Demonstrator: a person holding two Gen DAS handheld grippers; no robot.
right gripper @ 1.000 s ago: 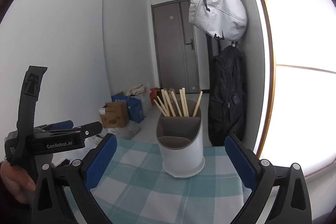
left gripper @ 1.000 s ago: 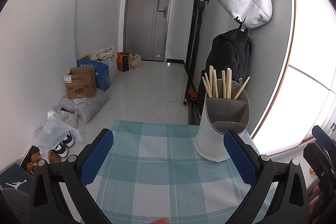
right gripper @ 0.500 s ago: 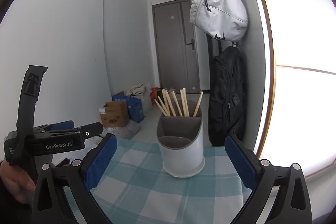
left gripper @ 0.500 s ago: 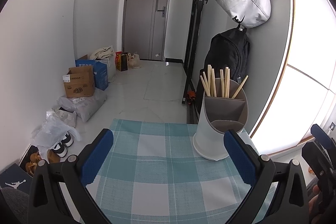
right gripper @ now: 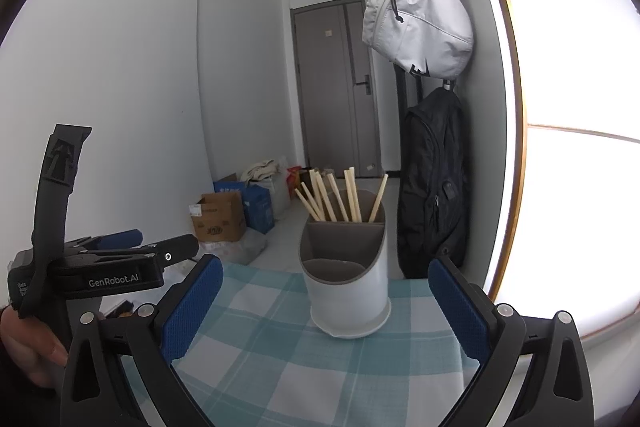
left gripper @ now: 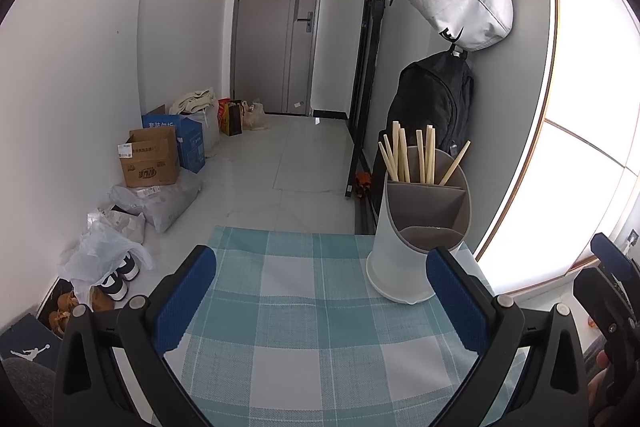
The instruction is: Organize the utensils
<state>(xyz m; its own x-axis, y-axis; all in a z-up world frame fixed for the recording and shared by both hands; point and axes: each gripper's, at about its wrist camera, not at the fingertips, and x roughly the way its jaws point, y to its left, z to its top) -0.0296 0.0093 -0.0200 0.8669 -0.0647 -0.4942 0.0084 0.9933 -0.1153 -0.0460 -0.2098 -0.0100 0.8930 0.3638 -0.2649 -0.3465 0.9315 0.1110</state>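
One holder (right gripper: pixel 348 303), seven chopsticks (right gripper: pixel 336 199), two bags (right gripper: pixel 420 19).

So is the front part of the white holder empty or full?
Empty, as far as visible: the holder's front compartment shows only its grey inside, while the chopsticks all stand in the back compartment.

White walls and a pale tiled floor (left gripper: pixel 256 183) lead to a grey door (left gripper: pixel 280 27); cardboard boxes (left gripper: pixel 150 163) left of it.
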